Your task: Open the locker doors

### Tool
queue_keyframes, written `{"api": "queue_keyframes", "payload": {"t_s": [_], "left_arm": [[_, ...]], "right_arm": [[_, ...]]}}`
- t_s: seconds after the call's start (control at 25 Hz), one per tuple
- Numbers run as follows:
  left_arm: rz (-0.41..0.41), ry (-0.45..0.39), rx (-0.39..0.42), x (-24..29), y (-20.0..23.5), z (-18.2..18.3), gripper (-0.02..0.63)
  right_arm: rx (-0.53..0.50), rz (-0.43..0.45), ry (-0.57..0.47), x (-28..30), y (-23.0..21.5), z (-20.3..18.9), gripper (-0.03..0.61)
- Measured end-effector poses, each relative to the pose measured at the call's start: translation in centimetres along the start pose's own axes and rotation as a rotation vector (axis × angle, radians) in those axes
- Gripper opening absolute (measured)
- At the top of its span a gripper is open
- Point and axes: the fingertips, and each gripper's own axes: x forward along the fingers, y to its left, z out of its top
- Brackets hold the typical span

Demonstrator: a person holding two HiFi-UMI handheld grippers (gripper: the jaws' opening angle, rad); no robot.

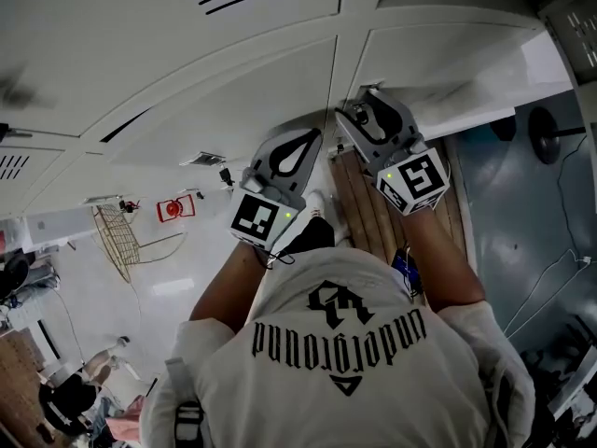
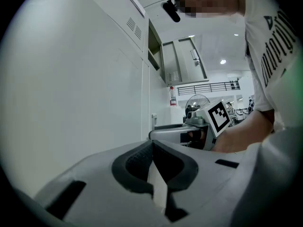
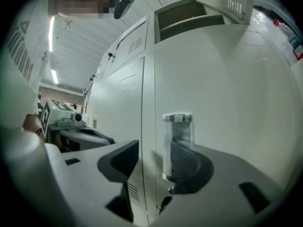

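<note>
- Closest in, your left gripper [image 2: 152,143] has its jaws together at the tips with nothing between them. It points level at the plain face of a closed locker door [image 2: 71,103]; whether it touches the door can't be judged.
- Your right gripper [image 3: 154,150] has its jaws wide apart. The metal latch handle [image 3: 177,130] stands between them, close against the right-hand pad [image 3: 188,162]. The other pad is well clear of it, so nothing is gripped yet.
- That handle is mounted on the white right-hand locker door [image 3: 227,93], just beside the vertical seam [image 3: 154,89] with its neighbour. Both of these doors look closed.
- Further up, an upper compartment [image 3: 189,15] already stands open.
- You appear to be at the reach-and-grasp step for this door. The next move calls for closing the jaws squarely on the handle, then pulling toward yourself along the hinge's swing. A shallow bite on that smooth metal could slip off.
</note>
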Motion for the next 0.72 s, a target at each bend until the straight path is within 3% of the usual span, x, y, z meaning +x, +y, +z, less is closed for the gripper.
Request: {"api": "queue_keyframes", "payload": {"t_s": [0.72], "left_arm": [[-0.023, 0.008, 0.017, 0.3, -6.2, 0.2, 0.008]], "right_arm": [[-0.022, -0.032, -0.008, -7.6, 1.7, -0.5, 0.153]]}}
